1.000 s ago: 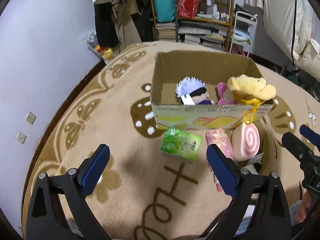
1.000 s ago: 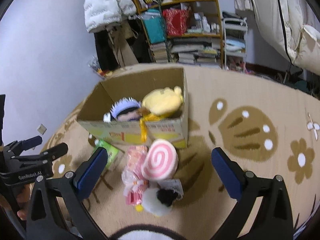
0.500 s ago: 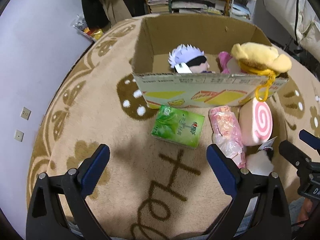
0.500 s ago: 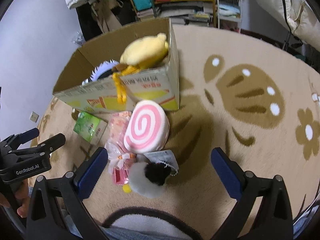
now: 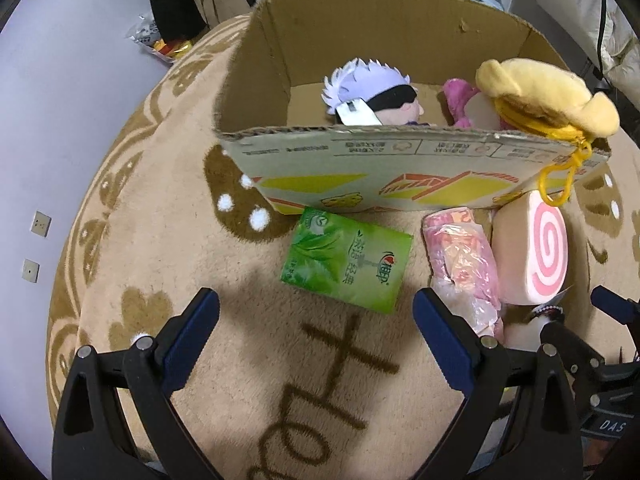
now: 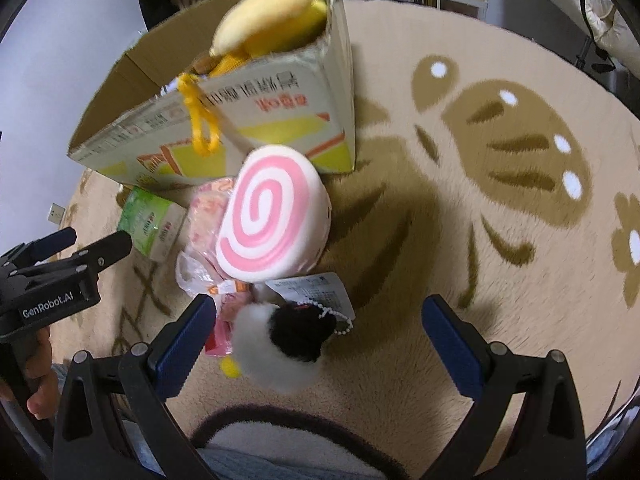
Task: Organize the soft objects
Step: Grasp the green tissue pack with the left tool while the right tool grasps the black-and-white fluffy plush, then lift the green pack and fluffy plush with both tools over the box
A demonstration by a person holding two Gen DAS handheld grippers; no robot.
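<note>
Both tools, the left tool (image 5: 316, 322) and right tool (image 6: 318, 330), spread empty, have dropped closer over the green packet (image 5: 347, 259), swirl cushion (image 6: 270, 216) and, apparently, a furry toy (image 6: 286, 338) lying on the rug beside the box (image 5: 400, 168), readying pickups.

Five plush toys (image 5: 528, 248), one box (image 5: 400, 172)

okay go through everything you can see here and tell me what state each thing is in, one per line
Open-topped brown cardboard box: upright on the rug, holding toys.
White-haired blindfolded plush doll: inside the box.
Yellow plush with yellow clip: draped over the box rim.
Green tissue pack: flat on the rug, outside.
Pink swirl roll cushion: outside, beside the box.
Left gripper: open, empty.
Right gripper: open, empty.
</note>
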